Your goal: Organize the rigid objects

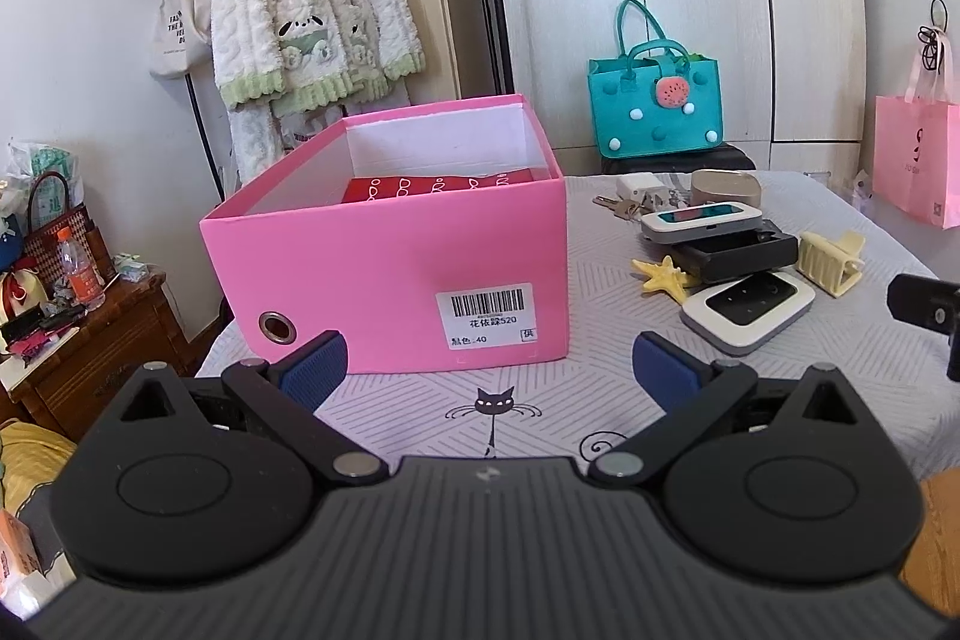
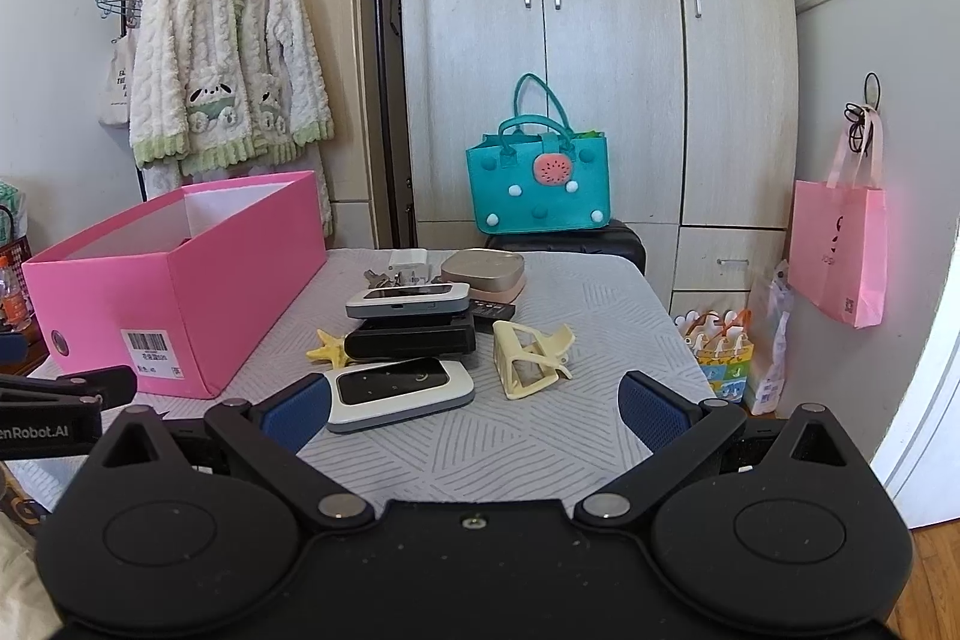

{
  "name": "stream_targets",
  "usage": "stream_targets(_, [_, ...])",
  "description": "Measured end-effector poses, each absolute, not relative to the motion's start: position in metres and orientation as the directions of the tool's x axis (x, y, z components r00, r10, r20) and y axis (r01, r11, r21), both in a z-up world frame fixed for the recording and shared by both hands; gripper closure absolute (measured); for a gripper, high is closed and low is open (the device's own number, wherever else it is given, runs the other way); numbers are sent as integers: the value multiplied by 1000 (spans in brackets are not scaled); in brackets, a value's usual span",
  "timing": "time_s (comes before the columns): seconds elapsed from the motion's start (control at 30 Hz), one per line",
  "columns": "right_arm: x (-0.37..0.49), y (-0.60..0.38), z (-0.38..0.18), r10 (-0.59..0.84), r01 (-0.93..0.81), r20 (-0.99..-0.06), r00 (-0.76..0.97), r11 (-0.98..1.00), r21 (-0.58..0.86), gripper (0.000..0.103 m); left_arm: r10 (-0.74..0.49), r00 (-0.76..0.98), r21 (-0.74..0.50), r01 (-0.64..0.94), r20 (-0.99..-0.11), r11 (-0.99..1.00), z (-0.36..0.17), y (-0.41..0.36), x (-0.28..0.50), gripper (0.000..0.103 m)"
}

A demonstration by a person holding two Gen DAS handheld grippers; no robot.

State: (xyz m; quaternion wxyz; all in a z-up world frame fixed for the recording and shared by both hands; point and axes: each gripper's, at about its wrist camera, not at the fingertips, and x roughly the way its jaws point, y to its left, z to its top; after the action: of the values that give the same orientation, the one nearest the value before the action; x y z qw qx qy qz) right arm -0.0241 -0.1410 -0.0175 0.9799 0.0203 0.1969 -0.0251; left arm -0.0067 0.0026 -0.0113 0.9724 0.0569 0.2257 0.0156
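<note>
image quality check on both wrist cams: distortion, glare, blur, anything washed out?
Left wrist view: strong fisheye bowing of the wardrobe; bright daylight gives the pink box a mild bloom, though its barcode label stays readable. Right wrist view: same barrel bend, dark vignette at the top corners, white door edge at far right blown out; the router and hair clip are sharp, with no motion blur.

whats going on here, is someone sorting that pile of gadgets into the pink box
It looks that way, but nothing is held yet. Both tongs, left and right, hang open above the table. The white device, yellow clip and starfish lie beside the pink box, which already holds a red item.
</note>
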Motion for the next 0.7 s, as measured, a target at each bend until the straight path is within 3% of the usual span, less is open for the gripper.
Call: stream_targets(0.7, [-24,-140,-22,-44,52,-391,919,999,10,0,50,890,101,-5,-454,995,-13,5,-3,0])
